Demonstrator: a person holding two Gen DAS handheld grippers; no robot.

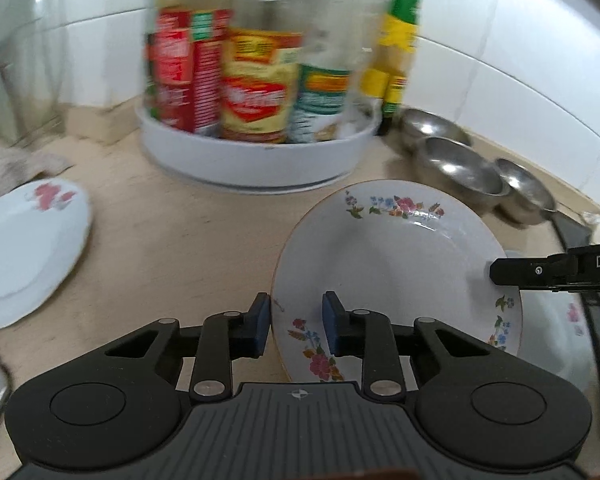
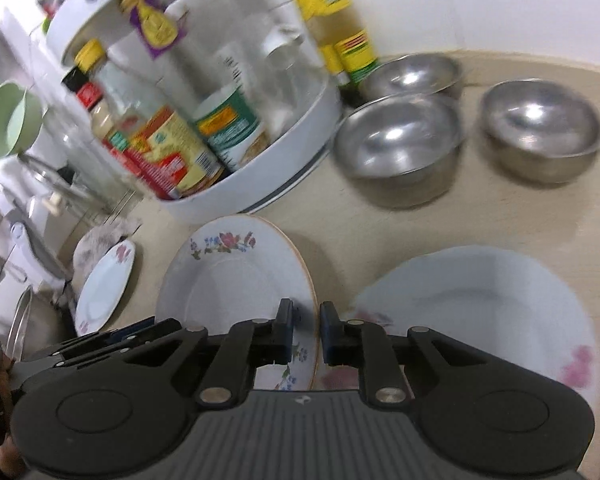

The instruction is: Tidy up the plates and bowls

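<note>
Both grippers are seen at one plate: the left gripper straddles the near rim of the round white plate with a gold edge and multicoloured flower sprays, its blue pads partly apart with a visible gap on the outer side, so a firm grip cannot be confirmed; the right gripper is set narrowly across the opposite rim, apparently pinching it. That plate is shown tilted, raised above the beige countertop. Just beside and partly under it lies a larger white plate with faint pink flowers; a third white plate with a pink rose print lies well apart to the left. Farther back stand three stainless steel bowls, separate and unstacked, beside a white round turntable tray of sauce bottles. The step in hand is judged to be plate stacking; the next move calls for level lowering onto the larger plate.
</note>
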